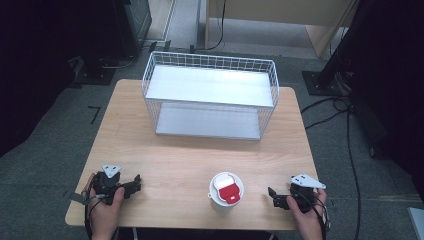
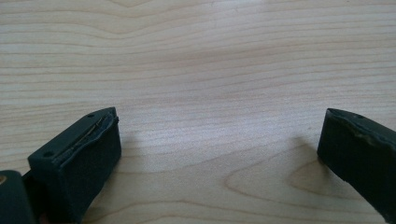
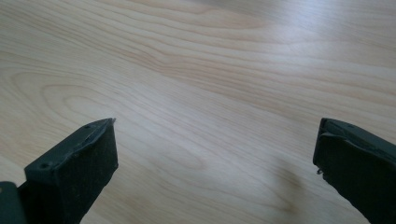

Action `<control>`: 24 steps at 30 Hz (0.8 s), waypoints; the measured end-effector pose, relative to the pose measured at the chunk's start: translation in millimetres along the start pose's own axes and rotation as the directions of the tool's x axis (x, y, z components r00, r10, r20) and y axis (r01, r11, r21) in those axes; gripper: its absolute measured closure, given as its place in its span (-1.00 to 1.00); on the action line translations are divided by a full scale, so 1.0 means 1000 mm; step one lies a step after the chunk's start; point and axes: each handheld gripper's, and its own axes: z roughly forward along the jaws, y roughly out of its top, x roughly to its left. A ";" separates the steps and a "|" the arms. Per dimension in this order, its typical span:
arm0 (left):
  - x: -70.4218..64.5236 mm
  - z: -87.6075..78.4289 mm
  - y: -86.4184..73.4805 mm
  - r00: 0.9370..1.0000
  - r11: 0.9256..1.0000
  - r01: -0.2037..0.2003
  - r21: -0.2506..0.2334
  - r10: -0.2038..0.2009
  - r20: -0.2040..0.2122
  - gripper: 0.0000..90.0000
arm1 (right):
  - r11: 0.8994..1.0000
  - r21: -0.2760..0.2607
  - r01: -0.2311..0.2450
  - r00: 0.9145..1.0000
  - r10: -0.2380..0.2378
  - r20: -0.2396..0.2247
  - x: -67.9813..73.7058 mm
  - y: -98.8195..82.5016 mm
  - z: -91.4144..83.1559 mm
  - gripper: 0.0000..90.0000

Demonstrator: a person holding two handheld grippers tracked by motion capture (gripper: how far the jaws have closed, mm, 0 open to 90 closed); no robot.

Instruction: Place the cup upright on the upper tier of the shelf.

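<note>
High view: we look forward and down from above the near edge, taking in the whole table (image 1: 180, 150).
Left gripper view: close over the tabletop (image 2: 196, 70), facing along the jaws.
Right gripper view: equally close.
Shared: bare wood; the exact patch is probably unidentifiable.

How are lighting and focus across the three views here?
High view: even light on the table, dark surroundings, glare on the wire rack shelves, cup slightly soft. Left gripper view: pale sheen on the wood, soft shadows beside the open jaws. Right gripper view: far wood blurred, glare top right.
</note>
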 end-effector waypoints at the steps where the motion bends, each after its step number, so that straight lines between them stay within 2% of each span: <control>1: 0.000 0.000 0.000 1.000 1.000 0.000 0.000 0.000 0.000 -1.00 | 1.000 0.000 0.000 1.000 0.000 0.000 0.000 0.000 0.000 -1.00; 4: 0.000 0.000 0.000 1.000 1.000 0.000 0.000 0.000 0.000 -1.00 | 1.000 -0.008 0.030 0.999 -0.030 -0.033 0.012 0.004 -0.002 -1.00; 5: 0.000 0.000 0.000 1.000 1.000 0.000 0.000 0.000 0.000 -1.00 | 1.000 -0.008 0.030 0.999 -0.030 -0.033 0.012 0.004 -0.002 -1.00; 7: 0.000 0.000 0.000 1.000 1.000 0.000 0.000 0.000 0.000 -1.00 | 0.998 -0.011 0.054 0.997 -0.055 -0.061 0.023 0.005 -0.003 -1.00; 8: 0.000 0.000 0.000 1.000 1.000 0.000 0.000 0.000 0.000 -1.00 | 0.998 -0.011 0.054 0.997 -0.055 -0.061 0.023 0.005 -0.003 -1.00; 9: 0.000 0.000 0.000 1.000 1.000 0.000 0.000 0.000 0.000 -1.00 | 0.997 -0.014 0.074 0.994 -0.075 -0.084 0.032 0.006 -0.004 -1.00; 10: 0.000 0.000 0.000 1.000 1.000 0.000 0.000 0.000 0.000 -1.00 | 0.997 -0.014 0.074 0.994 -0.075 -0.084 0.032 0.006 -0.004 -1.00; 11: 0.000 0.000 0.000 1.000 1.000 0.001 0.000 -0.001 0.000 -1.00 | 0.995 -0.013 0.097 0.990 -0.098 -0.101 0.041 0.007 -0.005 -1.00; 16: 0.000 0.000 0.000 1.000 1.000 0.001 0.000 -0.001 0.000 -1.00 | 0.989 -0.010 0.145 0.979 -0.145 -0.146 0.061 0.009 -0.004 -1.00; 17: 0.000 0.000 0.000 1.000 1.000 0.000 0.000 0.000 0.000 -1.00 | 0.989 -0.010 0.145 0.979 -0.145 -0.146 0.061 0.009 -0.004 -1.00; 18: 0.000 0.000 0.000 1.000 1.000 0.000 0.000 0.000 0.000 -1.00 | 0.988 -0.017 0.154 0.973 -0.154 -0.170 0.069 0.010 -0.005 -1.00; 21: 0.000 0.000 0.000 1.000 1.000 0.000 0.000 0.000 0.000 -1.00 | 0.986 -0.023 0.164 0.968 -0.166 -0.188 0.075 0.010 -0.006 -1.00; 22: 0.000 0.000 0.000 1.000 1.000 0.000 0.000 0.000 0.000 -1.00 | 0.984 -0.023 0.179 0.962 -0.180 -0.207 0.081 0.011 -0.006 -1.00; 24: 0.000 0.000 0.000 1.000 1.000 -0.001 0.000 0.001 0.000 -1.00 | 0.981 -0.022 0.192 0.954 -0.192 -0.228 0.086 0.011 -0.006 -1.00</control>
